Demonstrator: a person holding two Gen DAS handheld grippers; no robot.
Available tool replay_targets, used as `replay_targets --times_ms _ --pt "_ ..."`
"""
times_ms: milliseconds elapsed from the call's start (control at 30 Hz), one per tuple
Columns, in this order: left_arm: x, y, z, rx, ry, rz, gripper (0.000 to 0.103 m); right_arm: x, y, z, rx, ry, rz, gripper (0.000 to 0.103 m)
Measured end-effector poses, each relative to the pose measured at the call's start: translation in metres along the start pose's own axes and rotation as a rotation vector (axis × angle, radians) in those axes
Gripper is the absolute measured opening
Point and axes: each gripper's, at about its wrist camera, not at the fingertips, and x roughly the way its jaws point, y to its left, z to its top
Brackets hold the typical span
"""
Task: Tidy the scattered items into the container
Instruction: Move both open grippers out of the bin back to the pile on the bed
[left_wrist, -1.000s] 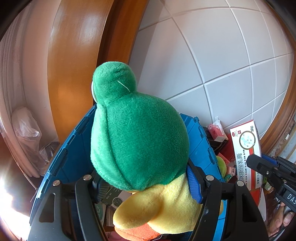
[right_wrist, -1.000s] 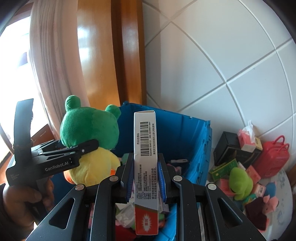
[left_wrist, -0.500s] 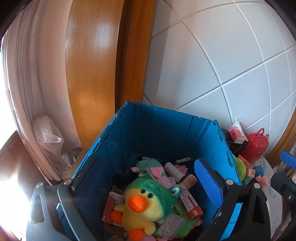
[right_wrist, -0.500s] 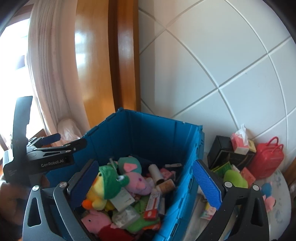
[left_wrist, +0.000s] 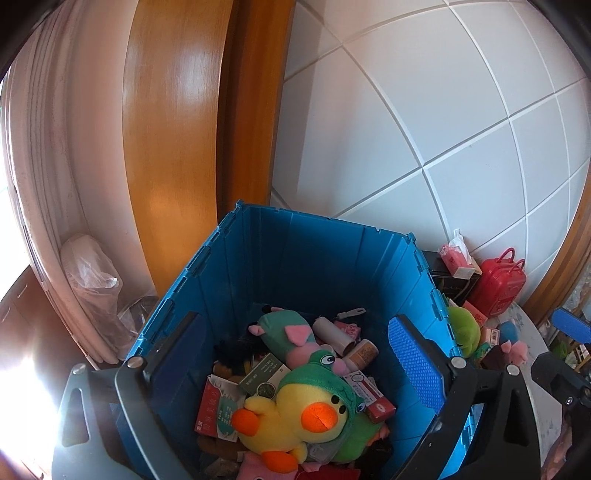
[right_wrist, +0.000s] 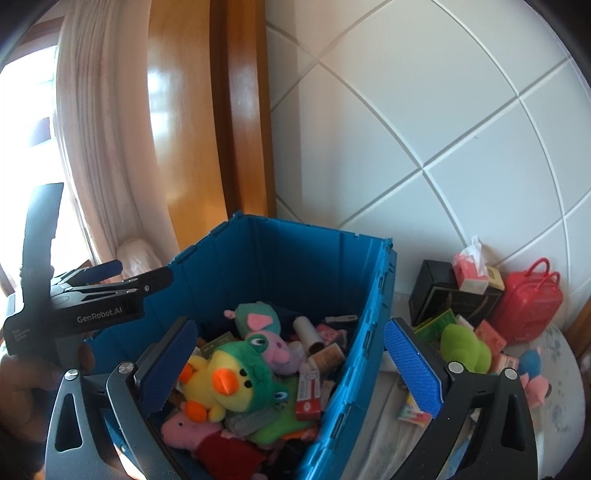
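Both hand-held grippers, left (left_wrist: 295, 354) and right (right_wrist: 291, 354), gape empty above the blue crate (left_wrist: 332, 258).

Ahead of the jaws we saw a white tiled wall (left_wrist: 424, 122), with a glossy wooden door frame (left_wrist: 177, 147) to its left. Farther left hung a pale curtain (right_wrist: 99, 147), sunlit from a window (right_wrist: 26, 110).

The blue crate (right_wrist: 332, 273) is open on top, its floor packed with toys; beside it, floor clutter (right_wrist: 465, 347) crowds the tiled wall (right_wrist: 424, 129).
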Motion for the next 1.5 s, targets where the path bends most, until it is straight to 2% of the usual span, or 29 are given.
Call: replay_targets --times_ms 267,600,1067,1300,1500 --pt "-0.012 -0.046 -0.014 0.036 0.01 -0.039 0.101 -0.028 -0.032 -0.025 0.025 -0.011 -0.014 0.103" --pt "-0.023 -0.144 -0.039 0.125 0.039 -0.079 0.101 -0.072 -0.121 -0.071 0.118 -0.007 -0.03 0.103" --pt "-0.001 -0.286 -0.091 0.222 0.148 -0.146 0.101 -0.114 -0.259 -0.16 0.244 0.1 -0.108 0.103" --pt "0.018 -0.334 -0.115 0.248 0.189 -0.146 0.101 -0.116 -0.31 -0.201 0.265 0.161 -0.123 0.103" --pt "0.044 -0.358 -0.142 0.262 0.225 -0.123 0.101 -0.101 -0.348 -0.244 0.265 0.231 -0.142 0.103"
